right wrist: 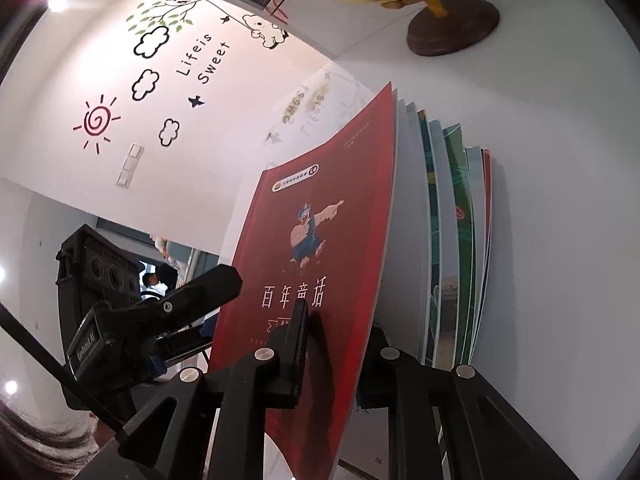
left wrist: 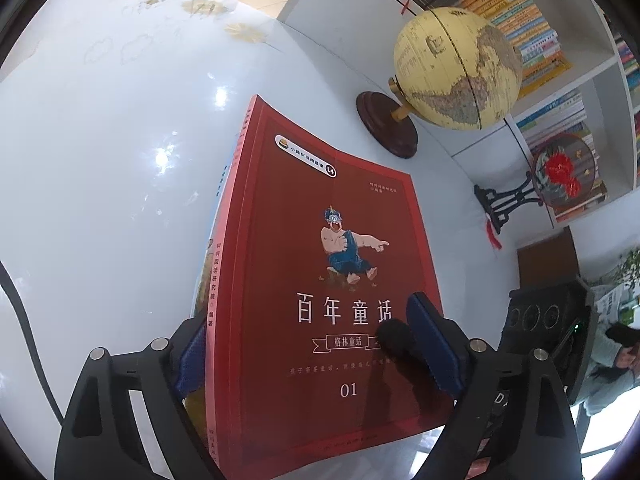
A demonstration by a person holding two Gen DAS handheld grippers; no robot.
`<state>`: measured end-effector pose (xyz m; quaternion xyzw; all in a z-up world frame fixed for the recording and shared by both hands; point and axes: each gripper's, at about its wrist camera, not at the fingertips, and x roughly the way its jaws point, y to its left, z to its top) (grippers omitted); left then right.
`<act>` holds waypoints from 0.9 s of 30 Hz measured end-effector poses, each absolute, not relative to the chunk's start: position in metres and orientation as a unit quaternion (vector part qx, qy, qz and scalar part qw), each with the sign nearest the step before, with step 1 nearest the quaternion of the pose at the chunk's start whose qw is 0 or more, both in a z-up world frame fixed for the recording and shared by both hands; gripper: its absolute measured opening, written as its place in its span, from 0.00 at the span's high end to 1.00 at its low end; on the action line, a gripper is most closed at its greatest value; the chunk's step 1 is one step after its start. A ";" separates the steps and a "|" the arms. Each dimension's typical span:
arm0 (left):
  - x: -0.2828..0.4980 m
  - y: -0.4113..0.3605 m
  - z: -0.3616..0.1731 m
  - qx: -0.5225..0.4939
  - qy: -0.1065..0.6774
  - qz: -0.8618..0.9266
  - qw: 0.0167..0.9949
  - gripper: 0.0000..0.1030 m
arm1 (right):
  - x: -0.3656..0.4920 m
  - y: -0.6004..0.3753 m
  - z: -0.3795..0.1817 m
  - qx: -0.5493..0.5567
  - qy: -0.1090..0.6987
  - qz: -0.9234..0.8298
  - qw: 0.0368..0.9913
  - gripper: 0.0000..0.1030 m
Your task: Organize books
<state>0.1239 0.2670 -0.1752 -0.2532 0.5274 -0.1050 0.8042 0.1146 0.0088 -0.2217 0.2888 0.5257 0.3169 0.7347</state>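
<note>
A stack of thin books stands on edge on the white table (left wrist: 100, 168), with a red book (left wrist: 320, 248) with a cartoon figure at its front. My left gripper (left wrist: 312, 350) straddles the stack. One blue pad (left wrist: 192, 356) is by the spines, and the other pad (left wrist: 432, 344) stands just off the red cover. In the right wrist view the red book (right wrist: 320, 220) is pinched by my right gripper (right wrist: 336, 324), one finger (right wrist: 298, 316) flat on the cover and the other behind it. The rest of the books (right wrist: 452, 220) fan away loosely. The left gripper's finger (right wrist: 208, 288) shows beside the cover.
A yellow globe (left wrist: 456, 68) on a dark wooden base (left wrist: 386, 124) stands behind the books. A round ornament with a red flower (left wrist: 560, 172) sits to the right. Filled bookshelves (left wrist: 540, 20) rise beyond. A black box (left wrist: 548, 320) and a person (left wrist: 616, 348) are at the right.
</note>
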 end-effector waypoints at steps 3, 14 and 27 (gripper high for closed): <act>0.125 0.266 -0.175 -0.251 0.530 -0.104 0.803 0.15 | 0.113 0.007 -0.223 0.292 0.528 0.316 0.732 0.83; 0.128 0.250 -0.172 -0.184 0.541 -0.098 0.815 0.12 | 0.107 -0.002 -0.231 0.322 0.519 0.322 0.723 0.83; 0.127 0.243 -0.173 -0.169 0.533 -0.118 0.820 0.02 | 0.103 -0.005 -0.235 0.329 0.517 0.327 0.719 0.83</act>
